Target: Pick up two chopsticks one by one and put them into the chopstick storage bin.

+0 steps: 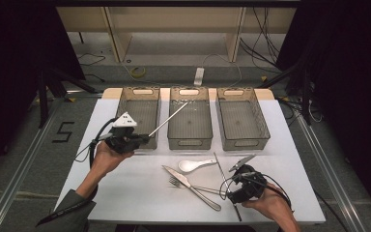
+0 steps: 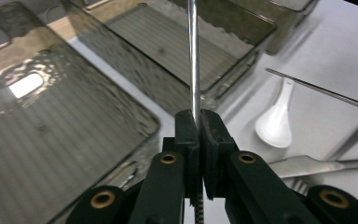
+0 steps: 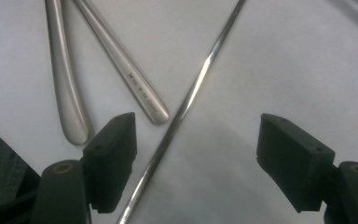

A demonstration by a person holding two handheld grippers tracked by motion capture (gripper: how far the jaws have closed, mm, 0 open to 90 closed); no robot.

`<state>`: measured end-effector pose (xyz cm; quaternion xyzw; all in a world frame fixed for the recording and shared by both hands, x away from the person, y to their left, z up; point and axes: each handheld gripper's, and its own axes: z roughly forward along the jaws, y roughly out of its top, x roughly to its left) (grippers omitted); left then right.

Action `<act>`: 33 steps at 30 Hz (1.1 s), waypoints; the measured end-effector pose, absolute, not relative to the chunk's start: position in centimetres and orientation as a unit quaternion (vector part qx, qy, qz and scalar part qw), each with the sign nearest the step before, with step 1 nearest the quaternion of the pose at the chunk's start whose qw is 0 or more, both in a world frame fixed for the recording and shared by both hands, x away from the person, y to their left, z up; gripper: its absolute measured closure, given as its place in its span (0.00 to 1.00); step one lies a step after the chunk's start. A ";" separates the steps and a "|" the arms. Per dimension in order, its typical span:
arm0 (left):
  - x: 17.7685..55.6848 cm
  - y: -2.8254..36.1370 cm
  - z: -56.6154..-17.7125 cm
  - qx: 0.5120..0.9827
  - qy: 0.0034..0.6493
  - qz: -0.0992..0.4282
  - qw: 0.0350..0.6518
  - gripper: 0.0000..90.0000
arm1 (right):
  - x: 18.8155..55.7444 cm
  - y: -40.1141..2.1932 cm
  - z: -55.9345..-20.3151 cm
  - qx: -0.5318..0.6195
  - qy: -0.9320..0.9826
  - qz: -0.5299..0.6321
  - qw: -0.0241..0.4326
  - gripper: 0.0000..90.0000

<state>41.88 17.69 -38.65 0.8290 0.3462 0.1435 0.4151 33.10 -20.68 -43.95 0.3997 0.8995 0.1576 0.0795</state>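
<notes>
Sorting is under way: the left gripper point(image 1: 136, 139) pinches one end of a thin metal chopstick point(image 1: 170, 118), its jaws pressed tight on the rod, which slants toward one o'clock from the jaws, out over the middle bin point(image 1: 189, 139) of three clear bins. It looks to be the carry-and-drop step — the next move calls for bringing the whole rod inside a bin's walls before letting go, since its far tip already reaches well across. The rod is slim, straight and shiny, likely to slip or roll. On the white table point(image 1: 125, 193) the right gripper point(image 3: 196, 154), jaws spread wide, hangs over a second chopstick point(image 3: 191, 100) lying between them — not yet gripped. At nine o'clock from that gripper in the high view lie a knife point(image 1: 189, 186), a fork point(image 1: 195, 187) and a white spoon point(image 1: 193, 166).
</notes>
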 end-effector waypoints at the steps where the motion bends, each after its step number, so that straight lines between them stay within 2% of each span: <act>1: 42.4 18.2 -38.3 0.825 0.357 0.151 0.411 0.96 | 33.0 -20.7 -44.0 0.400 0.900 0.156 0.079 0.33; 11: 46.0 20.6 -38.4 0.795 0.425 0.172 0.397 0.96 | 32.6 -20.8 -44.2 0.399 0.900 0.157 0.077 0.33; 21: 49.4 22.3 -39.4 0.772 0.477 0.163 0.387 0.96 | 32.3 -20.7 -44.1 0.392 0.900 0.171 0.078 0.32; 33: 50.7 23.4 -41.3 0.753 0.528 0.175 0.352 0.95 | 32.1 -20.7 -44.1 0.390 0.901 0.173 0.076 0.32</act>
